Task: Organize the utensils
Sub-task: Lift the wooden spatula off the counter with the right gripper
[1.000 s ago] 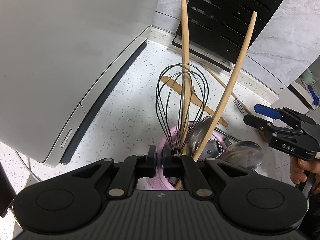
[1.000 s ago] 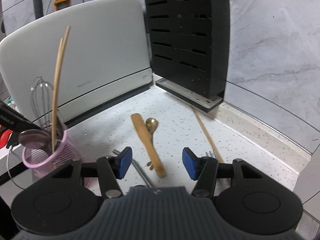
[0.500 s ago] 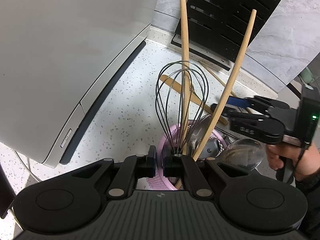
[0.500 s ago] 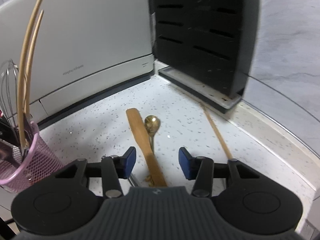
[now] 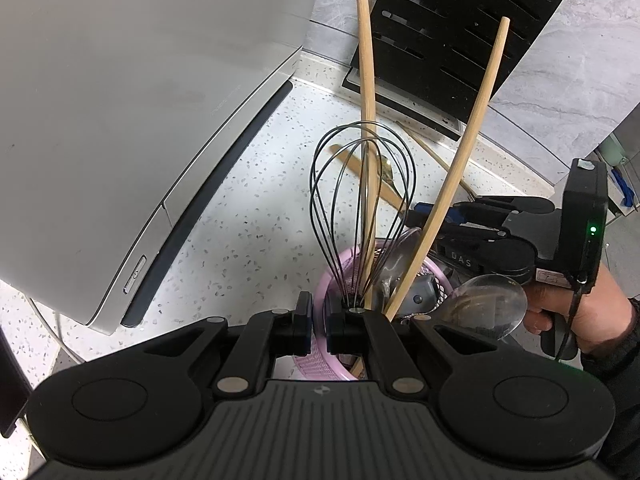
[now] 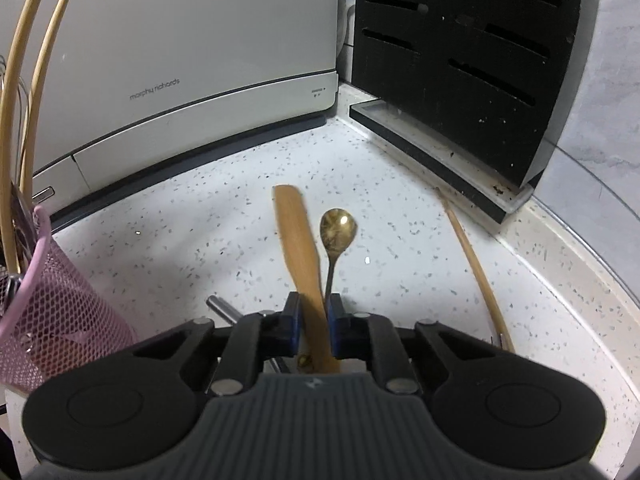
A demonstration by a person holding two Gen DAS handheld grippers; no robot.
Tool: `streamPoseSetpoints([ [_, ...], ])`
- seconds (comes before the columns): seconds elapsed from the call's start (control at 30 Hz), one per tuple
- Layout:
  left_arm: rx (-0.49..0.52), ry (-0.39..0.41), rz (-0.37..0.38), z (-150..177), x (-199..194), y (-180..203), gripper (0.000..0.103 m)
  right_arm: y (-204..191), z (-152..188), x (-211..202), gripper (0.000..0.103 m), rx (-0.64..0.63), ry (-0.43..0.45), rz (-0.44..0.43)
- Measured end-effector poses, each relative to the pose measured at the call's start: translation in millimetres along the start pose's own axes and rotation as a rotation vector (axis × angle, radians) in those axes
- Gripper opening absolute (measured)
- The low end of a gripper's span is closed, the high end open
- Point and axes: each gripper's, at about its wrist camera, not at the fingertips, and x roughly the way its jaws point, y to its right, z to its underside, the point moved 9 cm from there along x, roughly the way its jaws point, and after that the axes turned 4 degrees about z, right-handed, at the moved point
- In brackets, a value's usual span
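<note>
A: Left gripper [image 5: 318,322]?
B: Jaws closed on the rim of the pink mesh holder [image 5: 320,354]. Inside it stand a wire whisk [image 5: 362,208], two long wooden handles [image 5: 460,160], and a large metal spoon [image 5: 490,312] leaning over the rim.

A: Right gripper [image 6: 313,322]?
B: Jaws have just been closing; now pinched on the wooden spatula [image 6: 300,256], which lies on the speckled table [image 6: 180,248]. The gold spoon [image 6: 336,236] lies just beside it, stem against one jaw.

A: Further back?
B: One chopstick [image 6: 476,268] lies along the black knife block [image 6: 460,60] at the table's far corner, next to a white appliance [image 6: 180,60].
</note>
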Motion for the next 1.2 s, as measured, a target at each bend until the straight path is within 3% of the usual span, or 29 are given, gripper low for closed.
streamPoseSetpoints([
  [0.3,0.003,0.000,-0.001,0.7,-0.6,0.4,0.007,12.2,2.2,-26.8,0.008,0.010,-0.011,0.002],
  [0.6,0.024,-0.005,-0.006,3.0,-1.5,1.2,0.008,35.7,35.1,-68.9,0.008,0.008,-0.039,-0.004],
  [0.67,0.018,-0.006,-0.010,3.0,-0.7,0.9,0.008,38.3,43.7,-82.7,0.000,-0.003,-0.033,-0.005],
  [0.93,0.024,-0.013,-0.025,2.5,2.7,1.3,0.008,66.7,94.7,-103.7,0.000,-0.006,-0.080,0.045],
  [1.1,0.020,-0.014,-0.022,2.3,2.9,1.6,0.008,76.5,95.7,-105.7,0.004,0.085,-0.012,-0.002],
  [1.17,0.022,-0.014,-0.027,2.4,3.3,1.7,0.008,67.9,94.9,-102.1,0.015,0.079,-0.021,-0.041],
  [1.2,0.023,-0.015,-0.029,2.6,3.7,1.9,0.008,61.5,93.2,-99.7,0.028,0.072,-0.024,-0.063],
])
